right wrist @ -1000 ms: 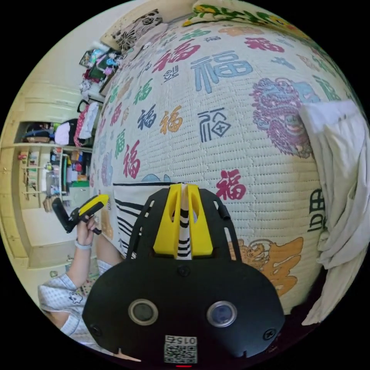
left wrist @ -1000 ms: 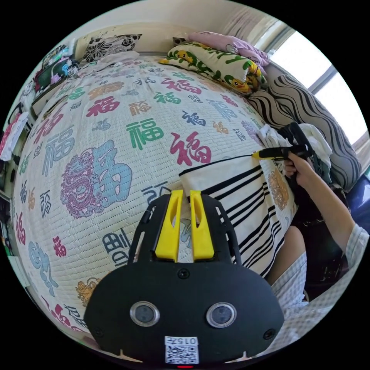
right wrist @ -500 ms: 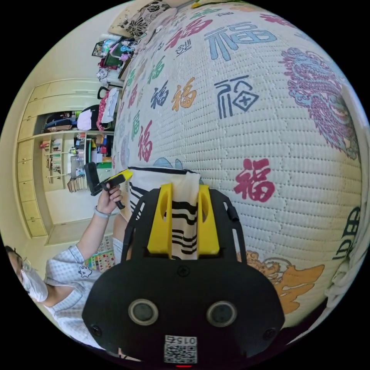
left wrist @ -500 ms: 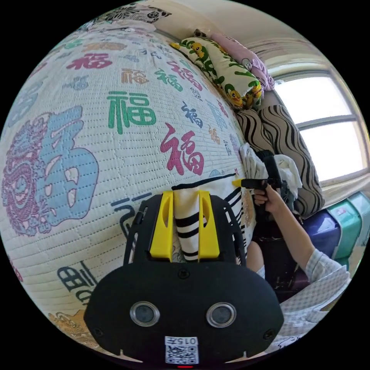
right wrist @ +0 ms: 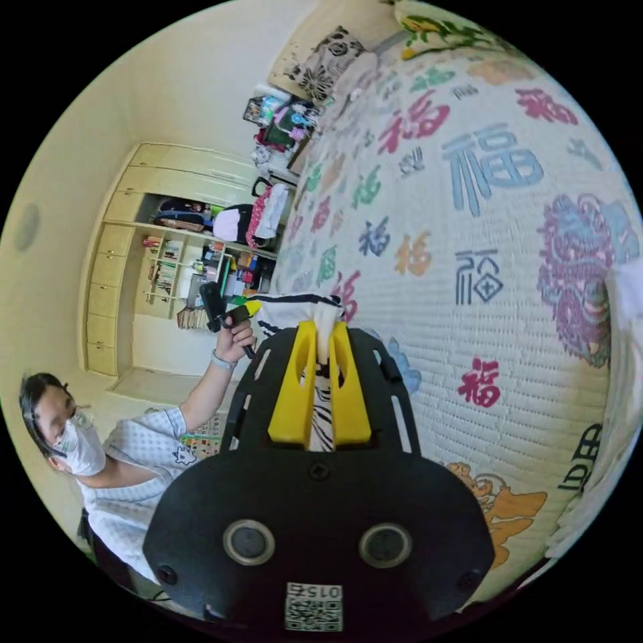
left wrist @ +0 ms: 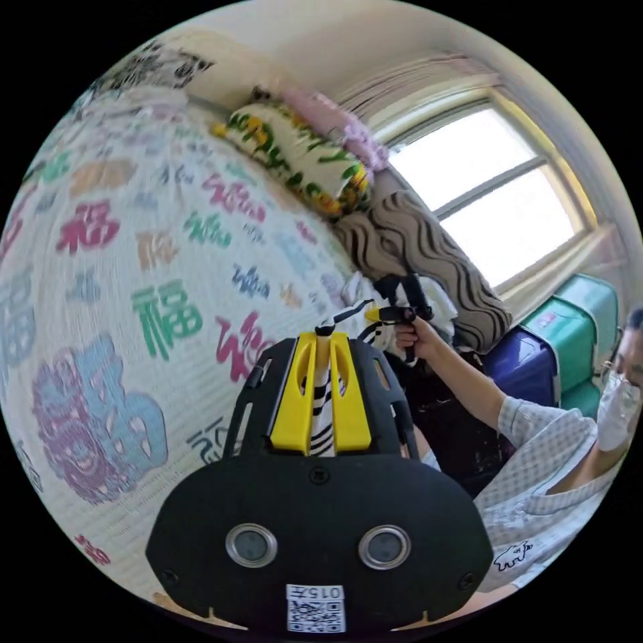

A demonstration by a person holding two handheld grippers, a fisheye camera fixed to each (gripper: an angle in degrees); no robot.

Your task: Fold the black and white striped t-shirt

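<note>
Both claws grip the striped t-shirt (left wrist: pixel 320 408) above the bed (left wrist: pixel 120 281): the left claw (left wrist: pixel 320 348) is clenched on one corner, the right claw (right wrist: pixel 320 338) on the other, apparently held apart so the hanging cloth stays taut for folding.

A quilted bedspread (left wrist: pixel 134 281) printed with big coloured characters spreads out beyond the jaws. Past it, far from the jaws, a green-and-yellow patterned pillow (left wrist: pixel 295 161) lies against a wavy brown-striped cushion (left wrist: pixel 422 261) under the bright window (left wrist: pixel 495 194). Off to one side of the jaws sit two storage boxes — a blue one (left wrist: pixel 519 365) and a teal one (left wrist: pixel 583 328). In the right gripper view, open shelves (right wrist: pixel 181 268) crowded with small things line the far wall — a floral pillow (right wrist: pixel 328 60) lies at the bedspread's distant end.
</note>
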